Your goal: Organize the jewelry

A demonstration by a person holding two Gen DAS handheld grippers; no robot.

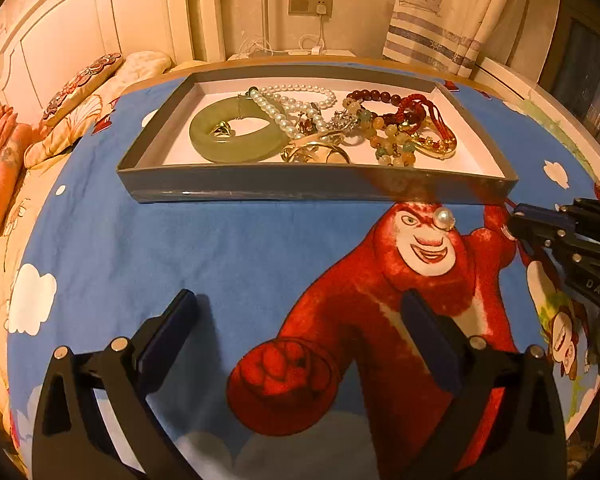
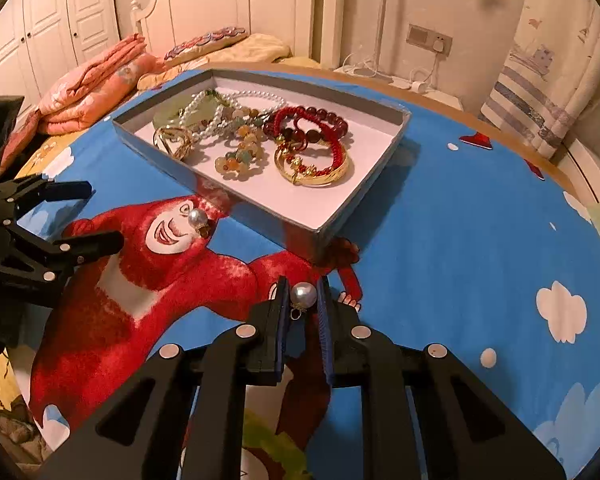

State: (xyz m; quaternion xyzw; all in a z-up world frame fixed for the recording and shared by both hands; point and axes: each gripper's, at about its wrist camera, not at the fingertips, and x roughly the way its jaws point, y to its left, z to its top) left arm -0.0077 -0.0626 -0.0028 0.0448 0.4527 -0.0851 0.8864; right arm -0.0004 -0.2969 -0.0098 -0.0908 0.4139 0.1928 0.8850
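Observation:
A grey shallow box (image 1: 260,192) (image 2: 260,216) holds a green jade bangle (image 1: 236,136), pearl strands (image 1: 292,104), bead bracelets (image 2: 240,152), red cord bracelets (image 2: 312,128) and gold bangles (image 2: 312,172). A pearl earring (image 1: 444,218) (image 2: 198,219) lies on the cartoon cloth just in front of the box. My right gripper (image 2: 303,300) is shut on a second pearl earring (image 2: 303,295), held just above the cloth near the box's corner. My left gripper (image 1: 300,320) is open and empty, well short of the loose earring. The right gripper also shows in the left wrist view (image 1: 516,224).
The blue cartoon cloth (image 1: 180,248) covers a round table. A bed with pillows (image 1: 80,84) and a folded pink quilt (image 2: 96,84) lies to the left. A wall socket with cables (image 1: 312,6) and a curtain (image 1: 452,12) stand behind the table.

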